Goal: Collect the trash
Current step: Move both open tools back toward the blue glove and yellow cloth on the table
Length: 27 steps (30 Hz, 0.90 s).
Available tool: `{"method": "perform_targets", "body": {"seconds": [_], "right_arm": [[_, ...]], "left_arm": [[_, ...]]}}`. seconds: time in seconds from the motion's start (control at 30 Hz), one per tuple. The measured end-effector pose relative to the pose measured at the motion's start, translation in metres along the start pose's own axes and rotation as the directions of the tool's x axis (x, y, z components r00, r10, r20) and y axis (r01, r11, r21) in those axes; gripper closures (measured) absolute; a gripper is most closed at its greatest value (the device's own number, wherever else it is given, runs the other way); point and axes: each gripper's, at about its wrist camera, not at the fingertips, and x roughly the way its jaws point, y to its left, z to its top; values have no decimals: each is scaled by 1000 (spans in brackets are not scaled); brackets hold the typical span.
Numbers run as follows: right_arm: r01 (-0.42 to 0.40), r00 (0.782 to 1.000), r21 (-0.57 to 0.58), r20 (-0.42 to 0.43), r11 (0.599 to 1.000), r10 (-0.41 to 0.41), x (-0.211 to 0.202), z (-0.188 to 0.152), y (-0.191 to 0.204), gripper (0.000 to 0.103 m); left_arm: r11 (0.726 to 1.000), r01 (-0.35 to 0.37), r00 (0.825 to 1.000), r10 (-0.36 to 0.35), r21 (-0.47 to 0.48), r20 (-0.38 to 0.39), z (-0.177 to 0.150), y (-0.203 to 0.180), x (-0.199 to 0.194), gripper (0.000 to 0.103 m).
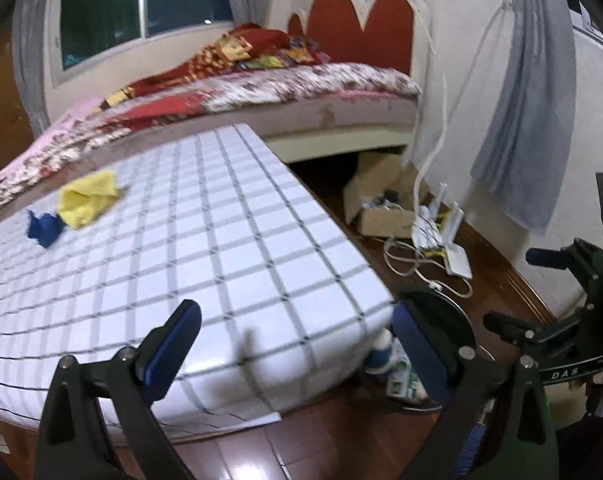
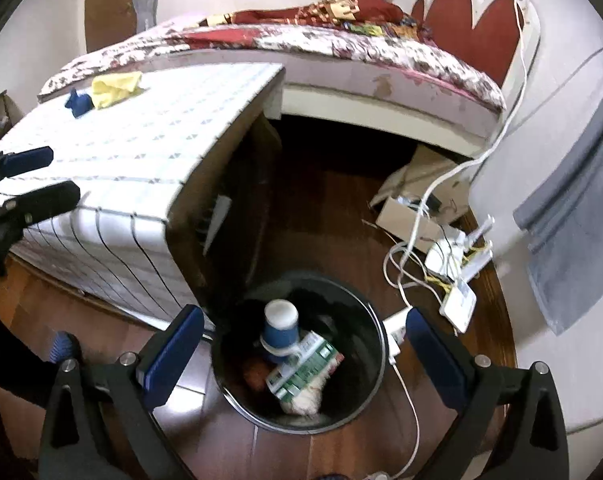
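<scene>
A black trash bin (image 2: 375,354) stands on the wood floor beside the checked table (image 2: 141,148). Inside it lie a blue cup with a white lid (image 2: 279,324), a green-and-white carton (image 2: 303,366) and a white crumpled wad (image 2: 305,400). My right gripper (image 2: 303,350) hovers over the bin, open and holding nothing. On the table's far left corner rest a yellow cloth (image 1: 89,196) and a small blue crumpled piece (image 1: 43,228). Over the table's near edge my left gripper (image 1: 297,344) is open and holds nothing. The right gripper (image 1: 521,292) shows at that view's right edge.
A bed (image 1: 301,84) with a floral cover runs behind the table. On the floor to the right lie a cardboard box (image 2: 405,220), white routers (image 2: 457,292) and loose white cables (image 2: 401,264). A grey curtain (image 1: 521,120) hangs at the right wall.
</scene>
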Motion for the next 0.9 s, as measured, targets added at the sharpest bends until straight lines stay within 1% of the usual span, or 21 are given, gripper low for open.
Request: {"method": "perform_targets", "body": {"seconds": [0.17,0.53,0.7,0.83,0.9], "right_arm": [[-24,999,-24,33,999,24,0,18,21,1],[-90,991,-50,92,995,94,12,56,69,1],[-119,987,-52,99,991,124,22,72,87,1],[-146,980,-70,126,987,154,25,87,101,1],[-172,974,-67,138,983,180,28,96,108,1]], "left_arm": [[998,-50,998,51,-23,25,0,31,-11,5],[987,-143,989,145,-70,33,-3,96,-17,5],[975,-197,979,201,-103,34,-2,132,-15,4],[961,-236,970,242,-147,27,-2,164,-11,4],[951,-261,963,267,-164,20,-2,182,-7,4]]}}
